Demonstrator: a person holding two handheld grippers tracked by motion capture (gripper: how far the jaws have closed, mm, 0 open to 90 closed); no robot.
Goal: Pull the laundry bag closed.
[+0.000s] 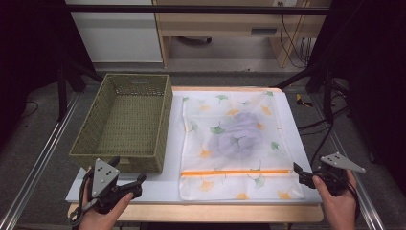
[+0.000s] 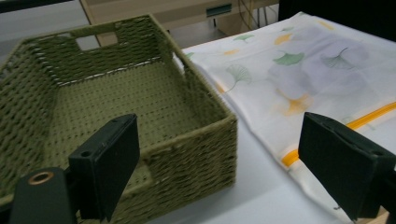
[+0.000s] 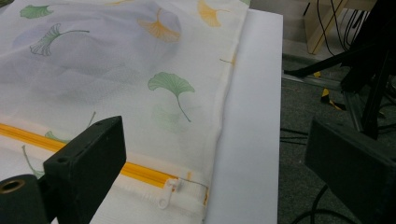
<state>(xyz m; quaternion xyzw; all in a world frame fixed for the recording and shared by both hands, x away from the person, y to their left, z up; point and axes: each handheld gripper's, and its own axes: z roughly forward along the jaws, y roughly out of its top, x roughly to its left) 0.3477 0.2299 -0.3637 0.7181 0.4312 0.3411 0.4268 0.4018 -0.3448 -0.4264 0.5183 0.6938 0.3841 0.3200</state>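
both grippers, left [image 1: 128, 179] and right [image 1: 302, 173], wait with jaws wide apart and nothing held, at the near corners of the bag [image 1: 239, 143], right of the basket [image 1: 125, 120]. best to pinch the zip pull [image 3: 167, 197] squarely first. the lilac bundle [image 1: 237, 136] inside stays blurry.

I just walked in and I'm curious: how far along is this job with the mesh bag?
Barely started, it seems. The laundry bag lies flat on the white board, a pale garment inside, its orange zipper apparently closed with the pull at the end. Both the left tongs and right tongs are open, holding nothing. The green basket sits empty, so any handling is still ahead.
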